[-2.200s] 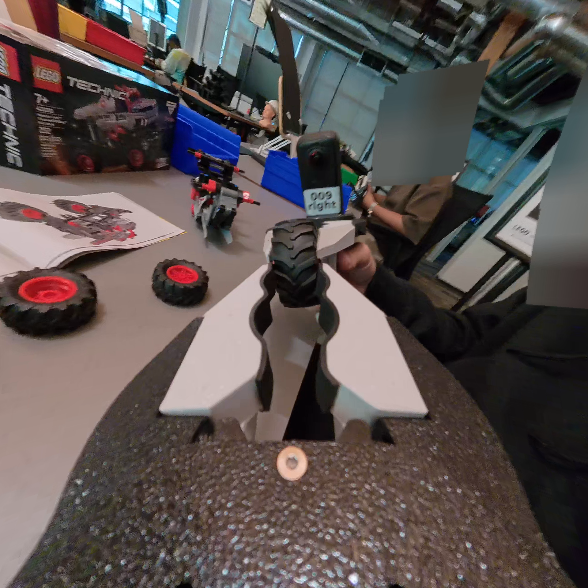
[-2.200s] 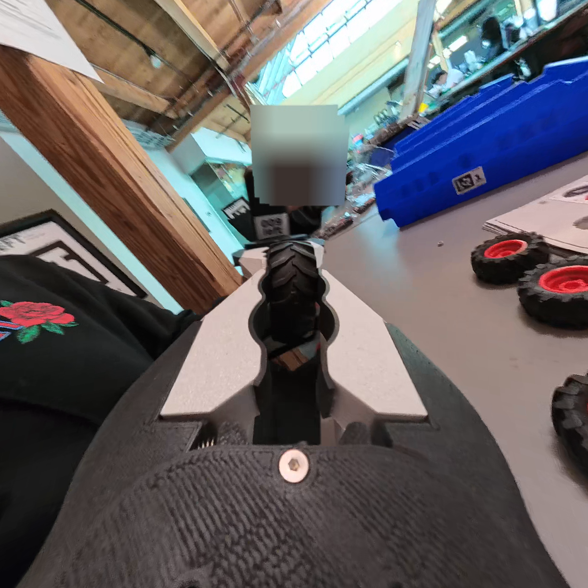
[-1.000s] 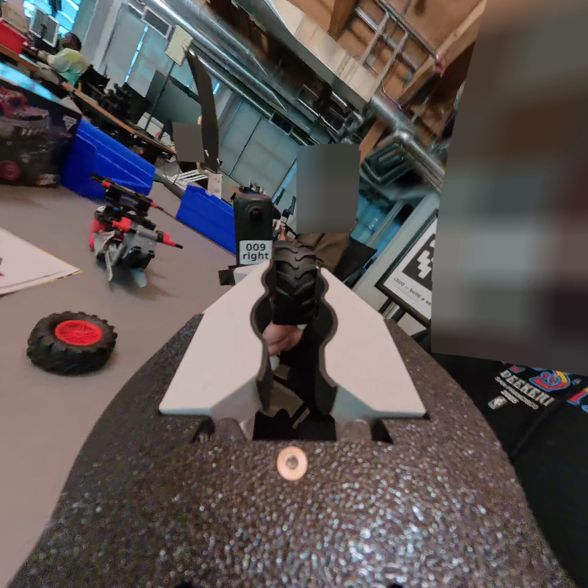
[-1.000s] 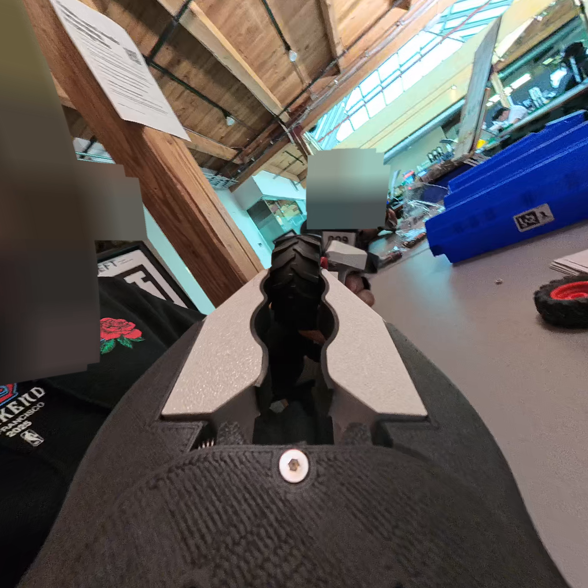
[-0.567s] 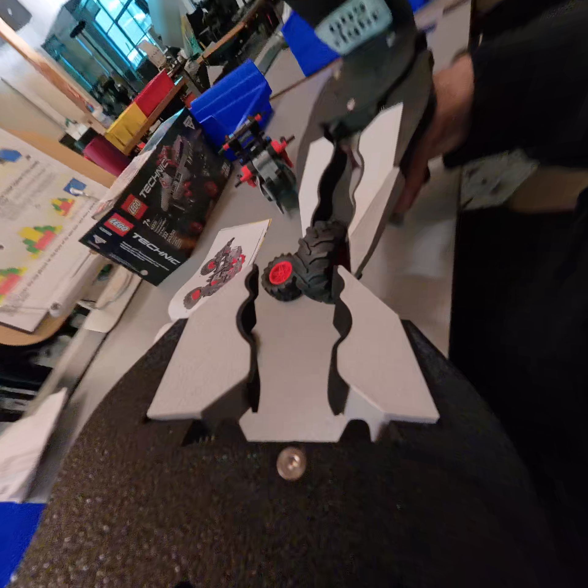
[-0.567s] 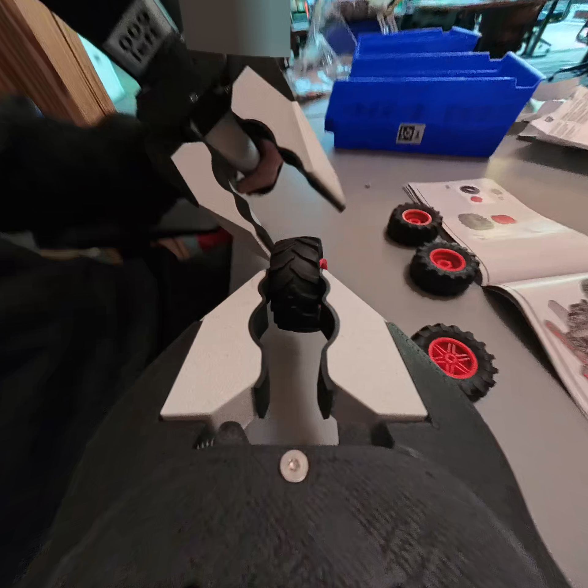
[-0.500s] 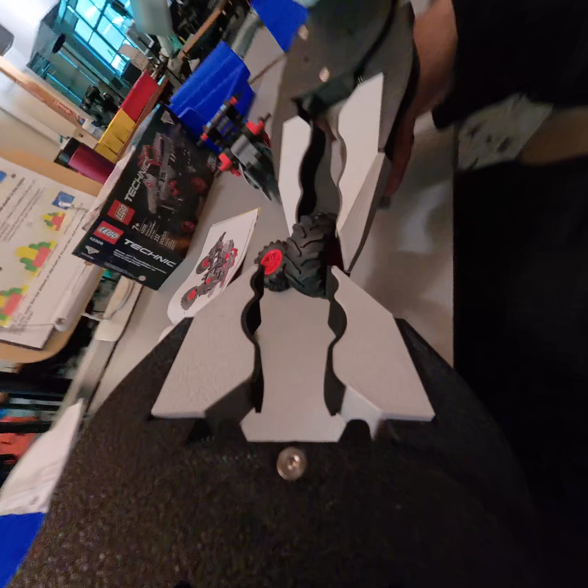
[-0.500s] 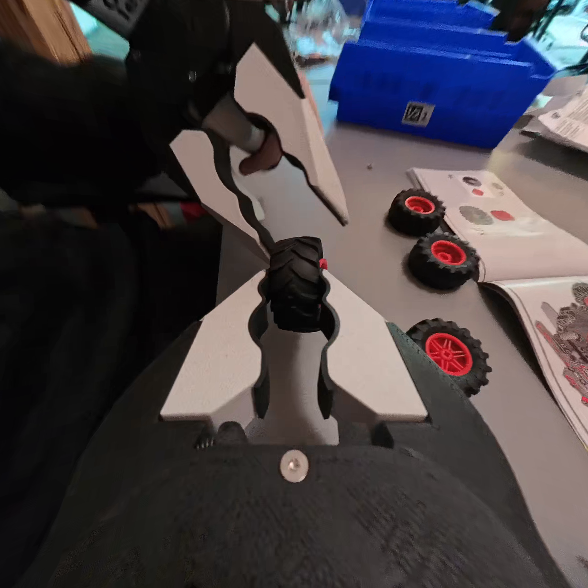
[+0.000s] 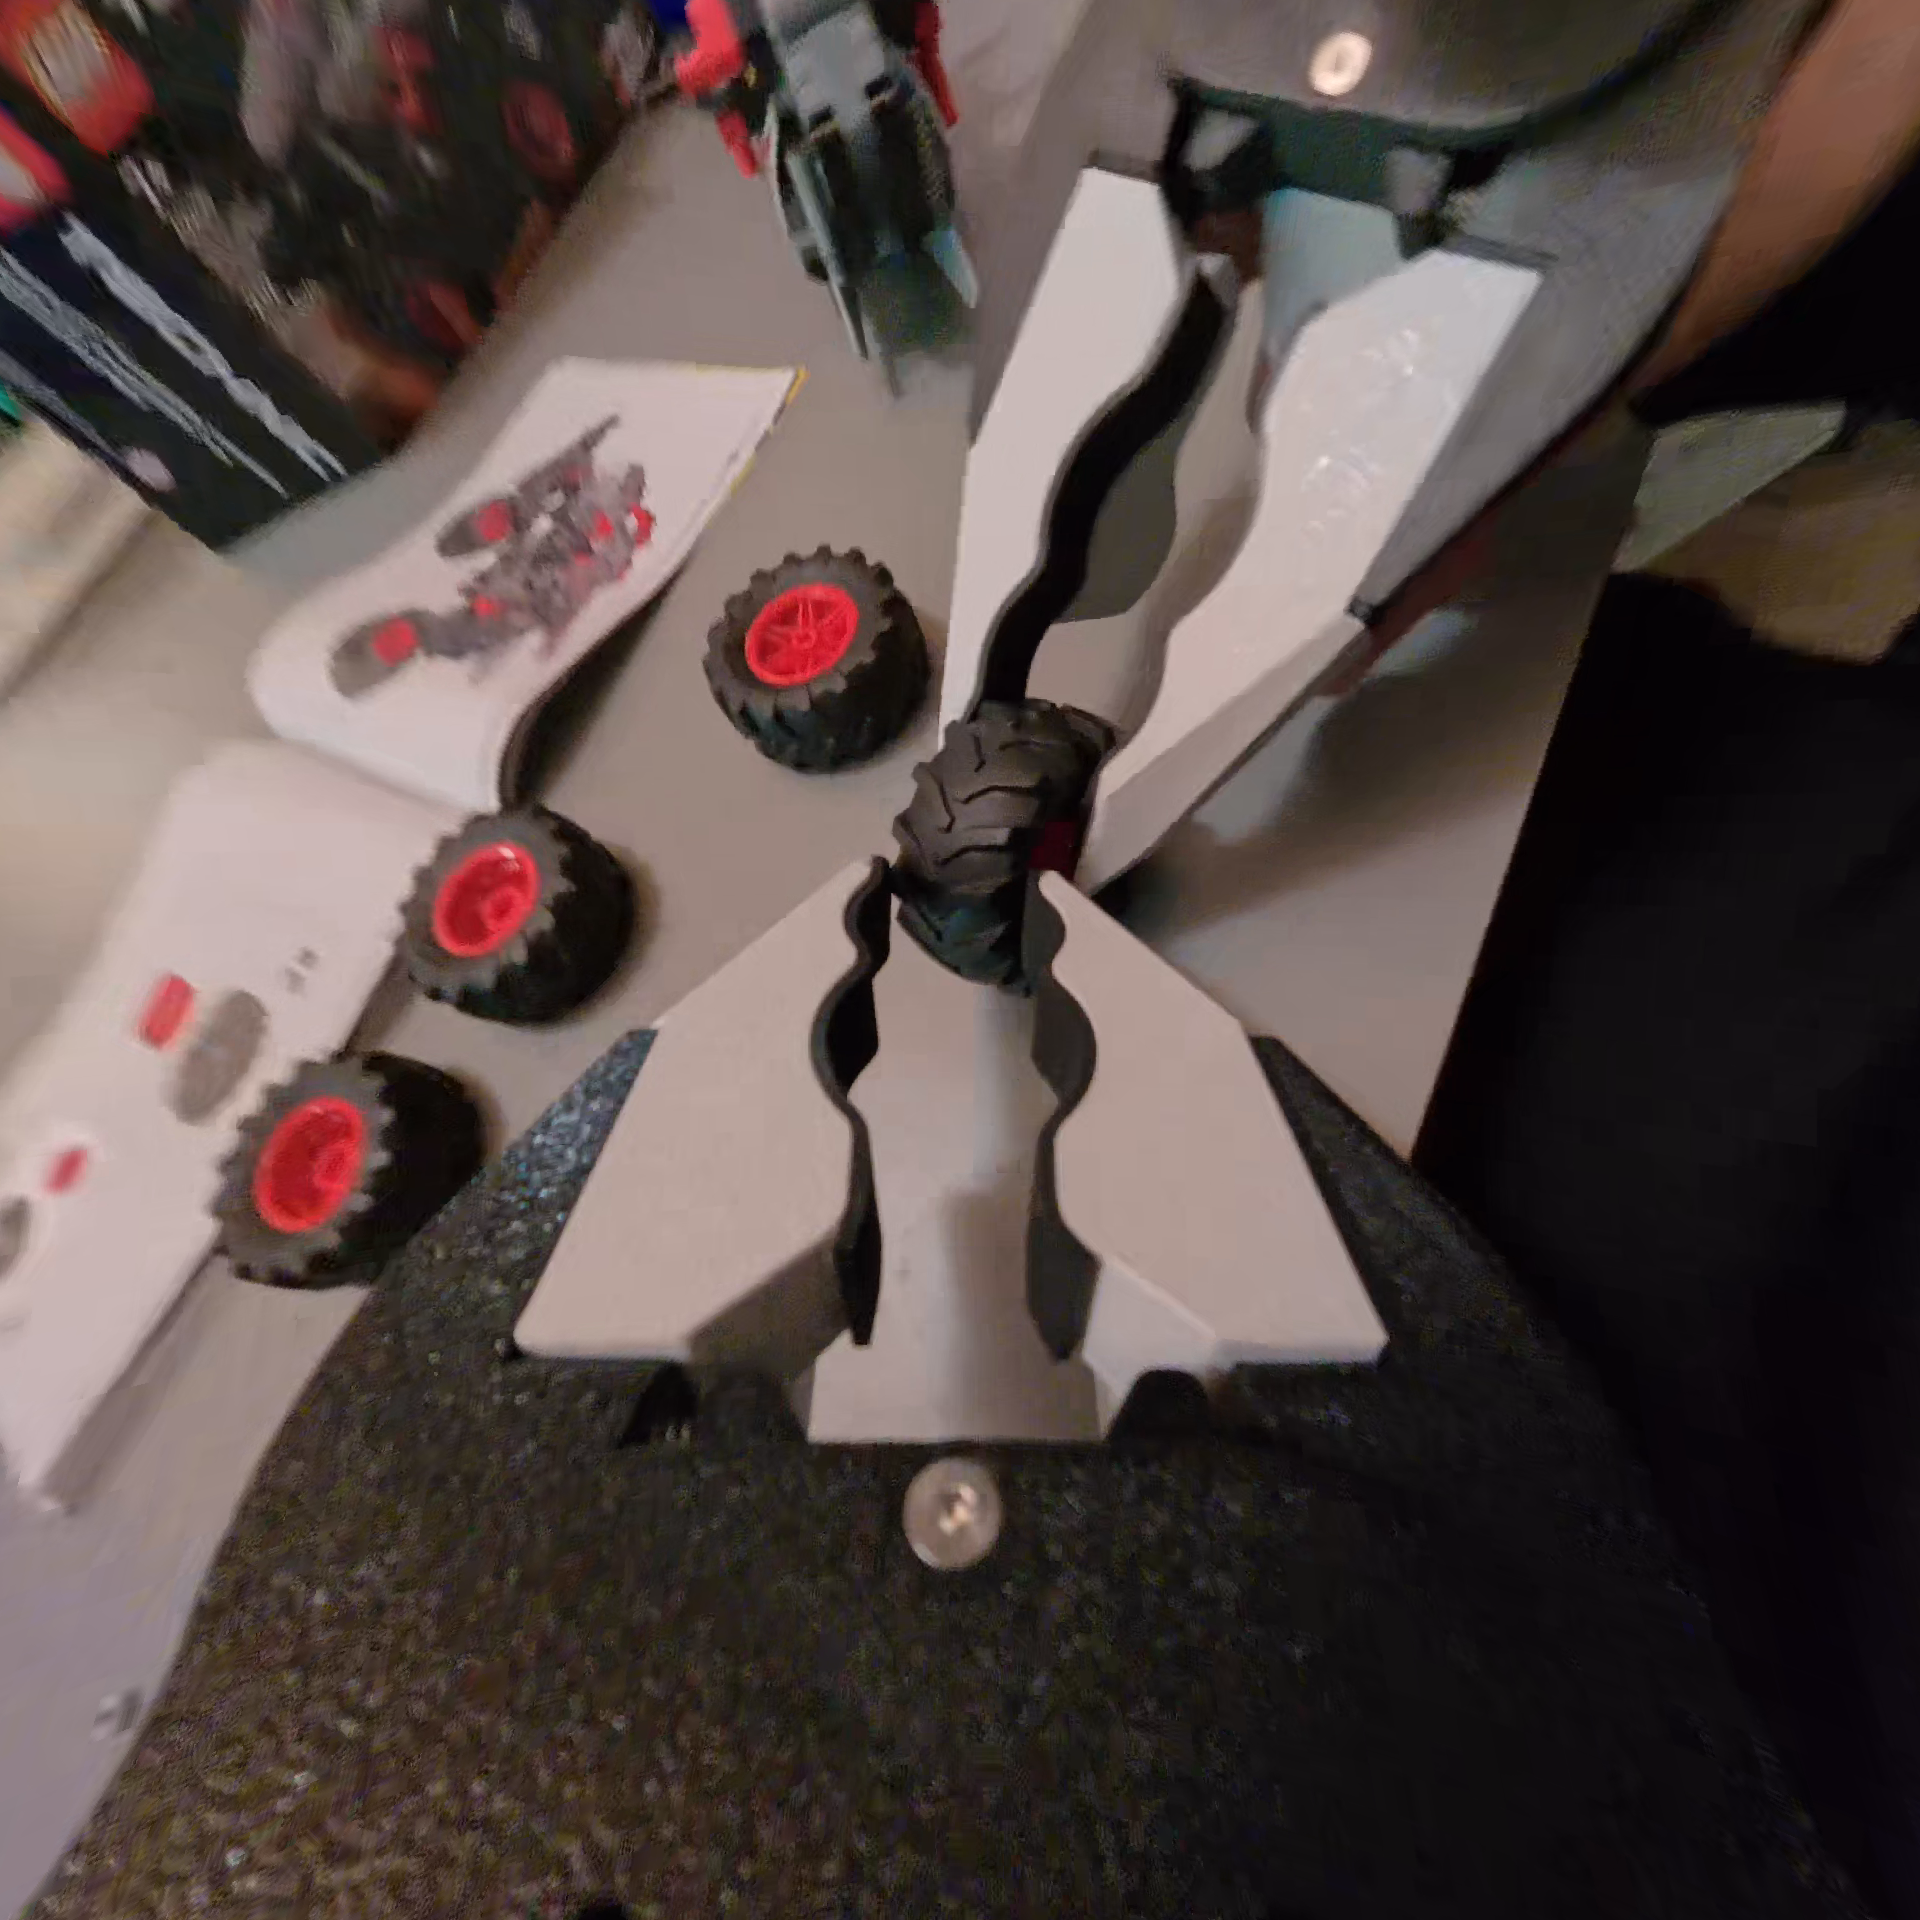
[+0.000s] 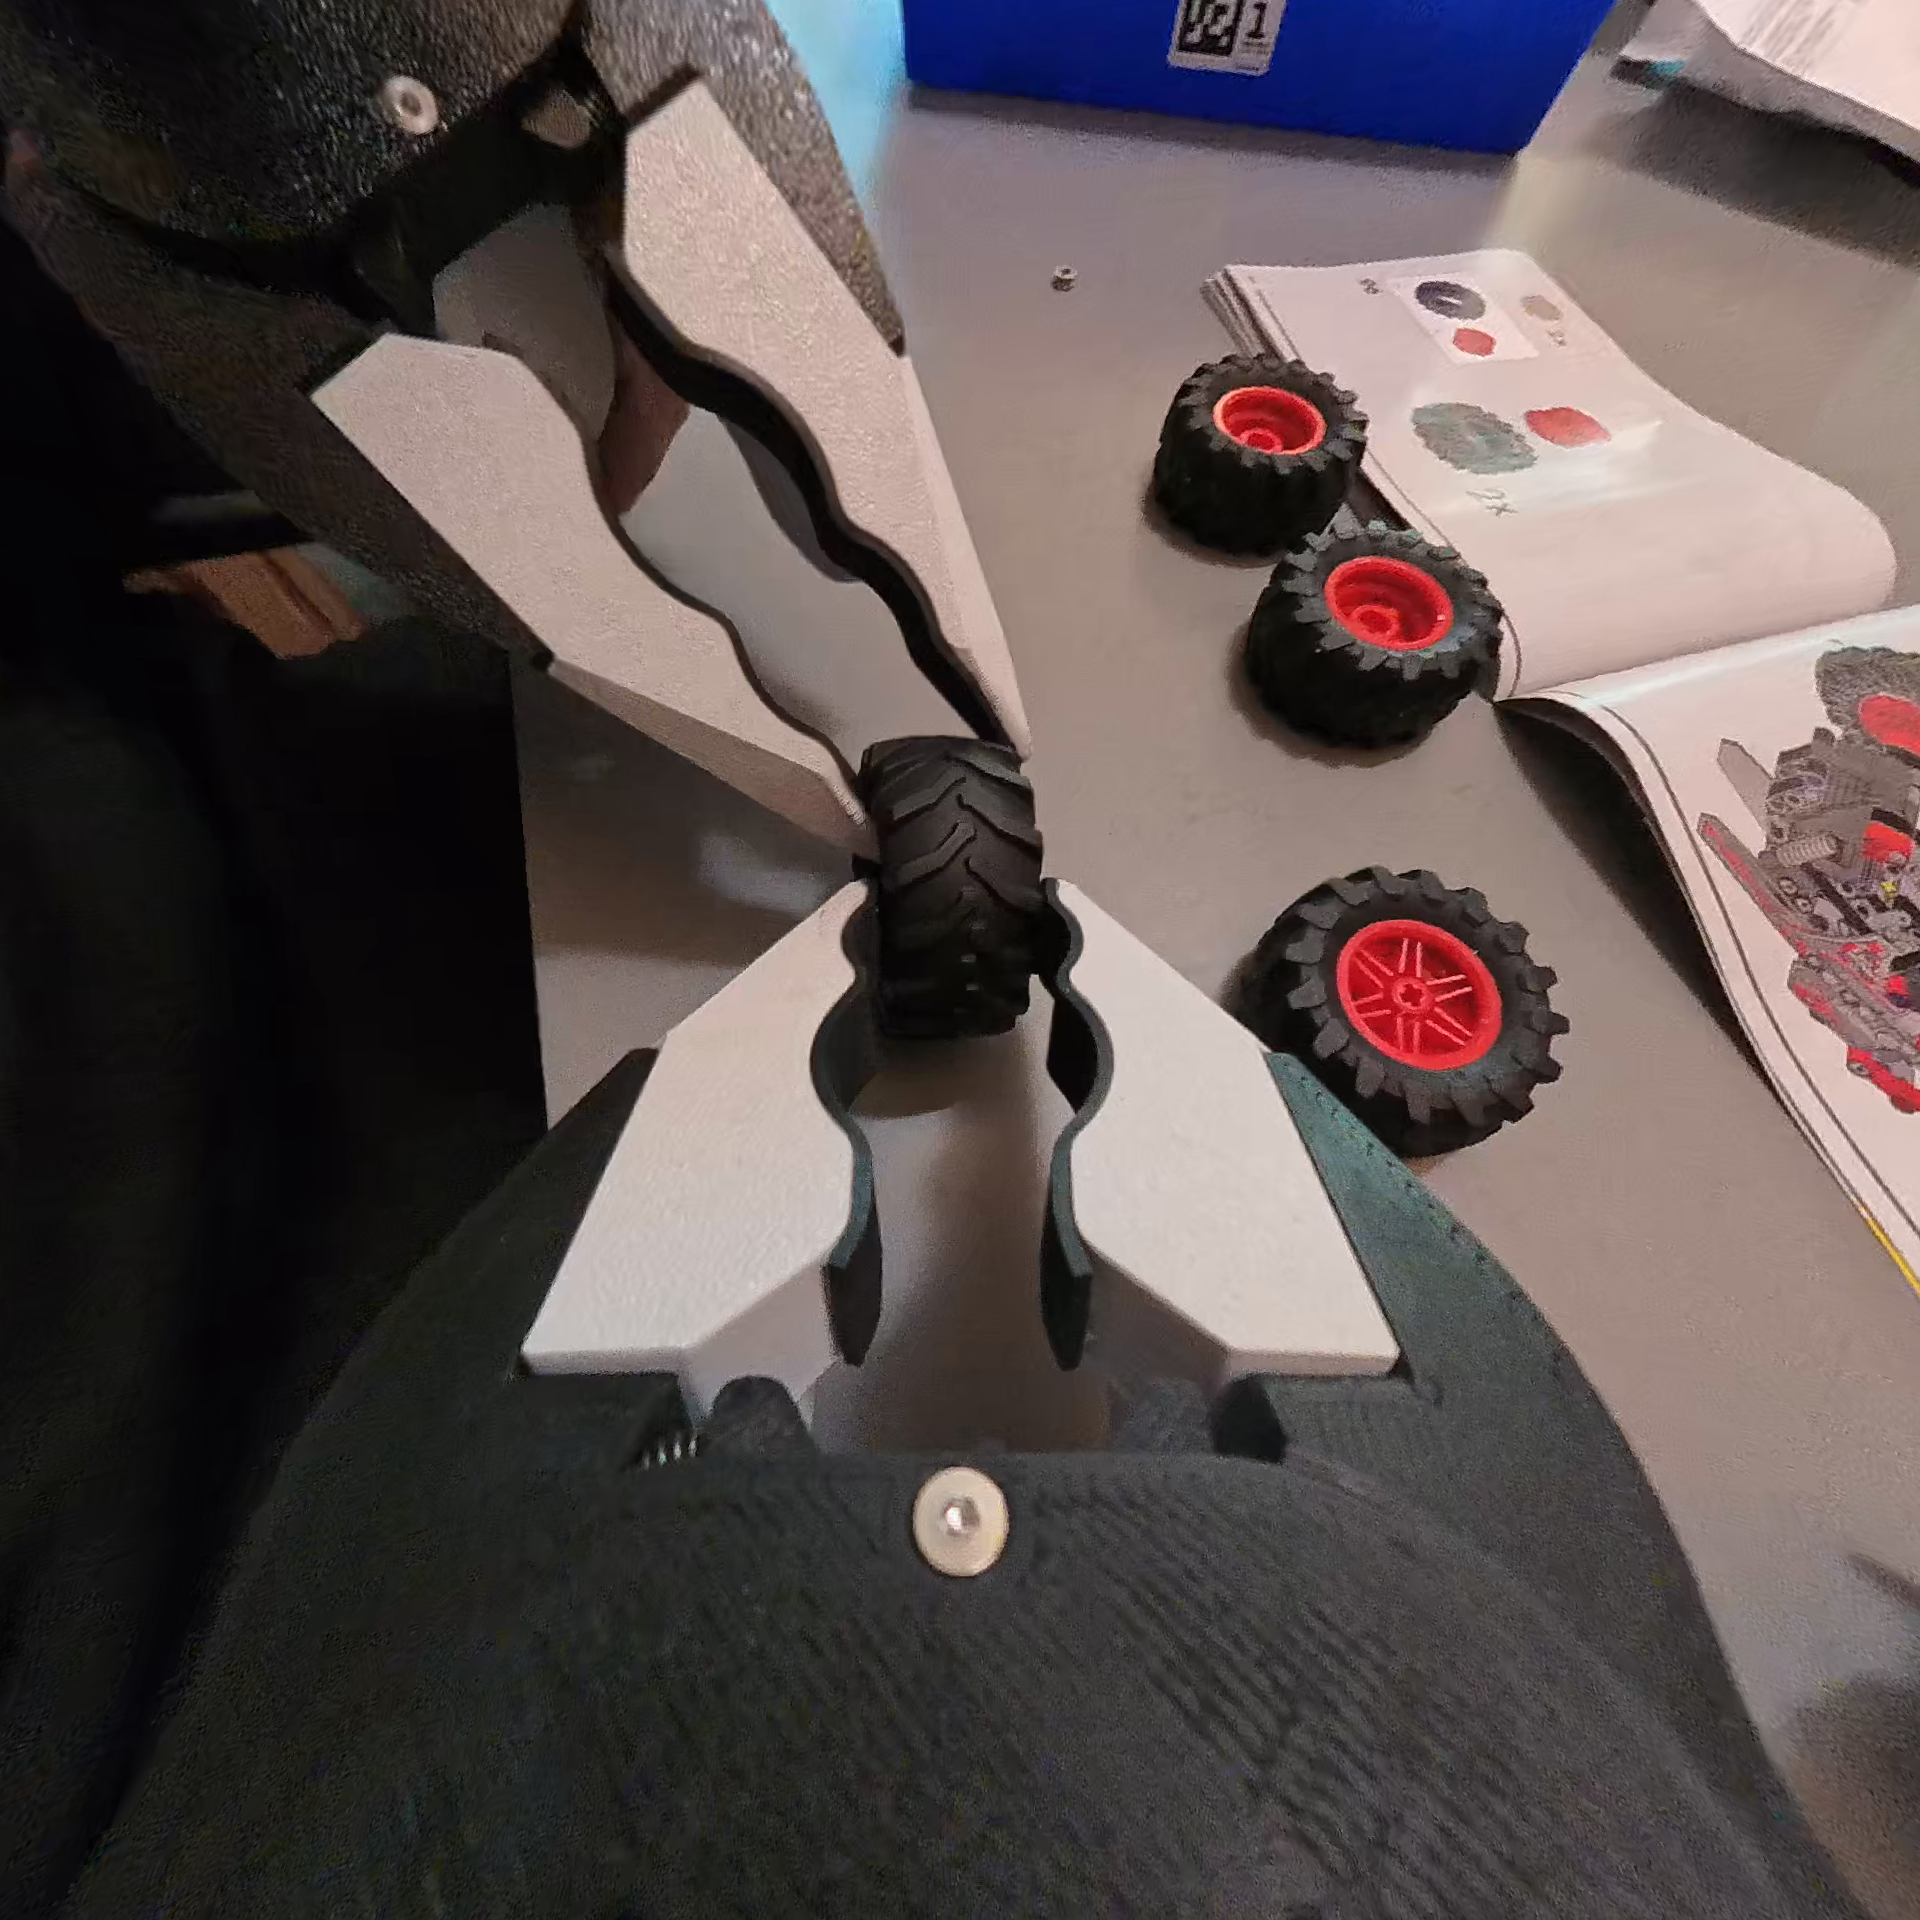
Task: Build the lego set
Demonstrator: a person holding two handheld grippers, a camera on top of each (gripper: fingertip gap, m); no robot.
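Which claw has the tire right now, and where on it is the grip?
Both. The black tire is pinched across its sidewalls at the tips of the right claw and the left claw, tread exposed between them.

Set box blurred and cropped at the left wrist view's edge; booklet cropped

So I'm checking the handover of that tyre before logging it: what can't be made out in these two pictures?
- Held tyre: its hub is hidden in both views; only tread shows.
- Which gripper truly bears the tyre: both sets of tips touch it, in either view.
- Truck model: cut by the top edge and blurred, left wrist view.
- Box: motion blur, left wrist view.
- Small speck on the table: too small, right wrist view.
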